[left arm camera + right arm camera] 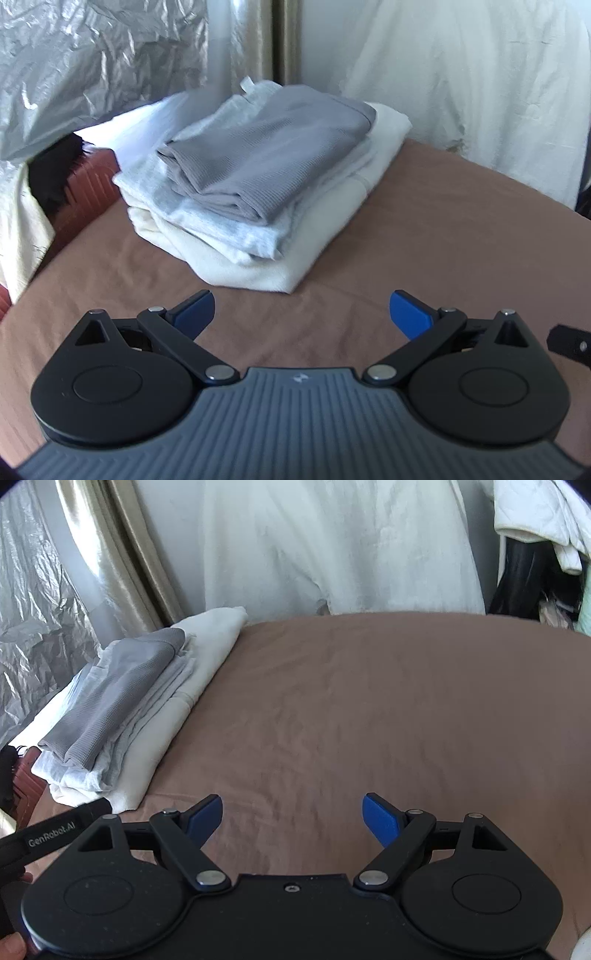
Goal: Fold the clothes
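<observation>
Left wrist view: sits behind left tongs (302, 314), angled down over brown bed (424, 236), facing folded stack (258, 184) close ahead, toward far left corner. Right wrist view: behind right tongs (292, 816), same downward tilt, facing bare middle of bed (369, 709) and white drape (332, 546) at far edge. Shared: stack (122, 716), brown sheet, drape (461, 74), silver foil (85, 62).

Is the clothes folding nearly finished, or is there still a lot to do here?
Three garments look done: a grey ribbed top lies folded on a pale grey piece and a cream one, stacked on the brown sheet. Nothing is in hand: the left gripper and right gripper are open and empty. No unfolded garment shows on the sheet.
</observation>
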Tool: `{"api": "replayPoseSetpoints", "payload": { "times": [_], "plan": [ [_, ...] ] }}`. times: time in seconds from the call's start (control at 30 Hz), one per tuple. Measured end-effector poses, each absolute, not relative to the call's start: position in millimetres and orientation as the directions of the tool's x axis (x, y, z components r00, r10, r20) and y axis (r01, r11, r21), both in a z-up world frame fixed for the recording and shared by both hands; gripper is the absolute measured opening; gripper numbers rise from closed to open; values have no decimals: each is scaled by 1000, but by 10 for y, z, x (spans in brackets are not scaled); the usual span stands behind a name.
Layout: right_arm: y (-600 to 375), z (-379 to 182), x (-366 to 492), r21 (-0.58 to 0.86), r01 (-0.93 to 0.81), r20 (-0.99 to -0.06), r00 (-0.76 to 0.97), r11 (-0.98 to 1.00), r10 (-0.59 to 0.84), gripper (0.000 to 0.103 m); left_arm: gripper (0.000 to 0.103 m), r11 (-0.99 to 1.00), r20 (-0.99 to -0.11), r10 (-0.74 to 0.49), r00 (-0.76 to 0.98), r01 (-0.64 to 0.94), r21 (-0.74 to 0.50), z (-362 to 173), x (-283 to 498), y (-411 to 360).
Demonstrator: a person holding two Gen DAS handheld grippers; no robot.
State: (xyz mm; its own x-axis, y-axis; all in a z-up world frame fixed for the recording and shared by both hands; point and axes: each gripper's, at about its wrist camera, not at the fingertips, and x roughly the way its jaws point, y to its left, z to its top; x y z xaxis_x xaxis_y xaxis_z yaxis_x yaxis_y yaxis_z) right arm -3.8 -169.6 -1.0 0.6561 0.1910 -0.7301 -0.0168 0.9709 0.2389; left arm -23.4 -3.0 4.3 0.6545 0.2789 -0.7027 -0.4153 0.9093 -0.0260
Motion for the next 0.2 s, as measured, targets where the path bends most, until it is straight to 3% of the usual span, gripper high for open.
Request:
{"api": "replayPoseSetpoints", "payload": {
  "times": [0.2],
  "plan": [
    [-1660,2,-61,248,-34,-729,652,968,210,87,103,906,-706,292,645,-424,-13,47,-227,-18]
  ]
}}
